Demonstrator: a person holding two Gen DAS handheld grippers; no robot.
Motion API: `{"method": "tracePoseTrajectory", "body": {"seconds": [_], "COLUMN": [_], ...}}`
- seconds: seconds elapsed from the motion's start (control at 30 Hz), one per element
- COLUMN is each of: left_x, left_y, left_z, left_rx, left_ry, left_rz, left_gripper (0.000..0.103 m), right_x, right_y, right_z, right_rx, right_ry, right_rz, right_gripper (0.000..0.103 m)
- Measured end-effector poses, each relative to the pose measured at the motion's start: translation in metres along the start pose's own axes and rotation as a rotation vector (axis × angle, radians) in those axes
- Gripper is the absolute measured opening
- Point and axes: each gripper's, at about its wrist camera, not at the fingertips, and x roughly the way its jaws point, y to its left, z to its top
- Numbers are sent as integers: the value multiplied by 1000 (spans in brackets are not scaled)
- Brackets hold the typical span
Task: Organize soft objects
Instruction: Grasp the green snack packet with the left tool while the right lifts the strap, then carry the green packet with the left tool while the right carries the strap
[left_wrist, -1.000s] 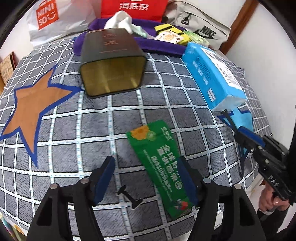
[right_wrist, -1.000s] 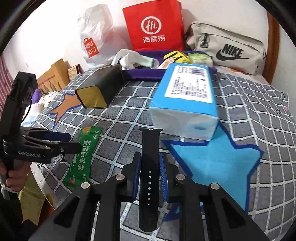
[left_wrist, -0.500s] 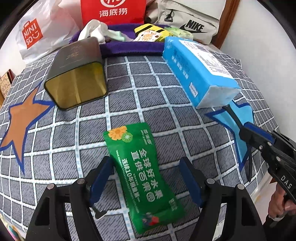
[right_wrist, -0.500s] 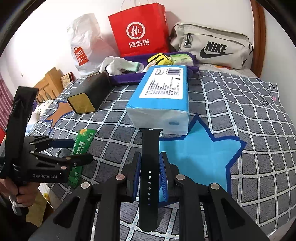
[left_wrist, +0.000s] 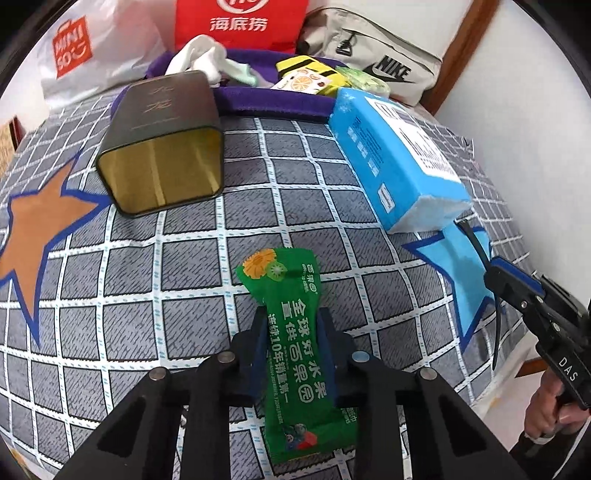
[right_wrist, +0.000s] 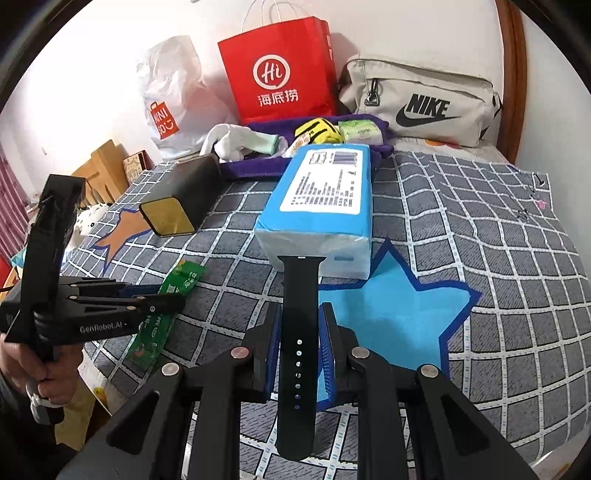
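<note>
A green snack packet lies on the checked bed cover. My left gripper is closing on it, and the blue pads pinch its middle from both sides. In the right wrist view the same packet sticks out past the left gripper. My right gripper is shut on a black watch strap, held above the blue star near the blue tissue pack. A purple tray at the back holds a white cloth and small packets.
A dark tin lies on its side, its open mouth facing me. A red paper bag, a white plastic bag and a grey waist bag line the wall. The bed's edge runs close below both grippers.
The left gripper's jaws have come together on the green packet, which stood loose between wide fingers half a second ago. The right gripper still holds the strap, shifted slightly.
</note>
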Motion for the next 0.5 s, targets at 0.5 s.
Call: {"method": "tracePoseTrajectory", "body": {"seconds": [0.5], "left_x": [-47], "left_y": [5], "left_z": [27], "left_rx": [12], "left_ry": [-86], "left_rz": [-26], "left_gripper": [24], "right_x": [-30], "right_y": [2], "right_z": [35], "right_rx": [-15], "right_ry": [-69], "right_rz": [41], "right_gripper": [20]}}
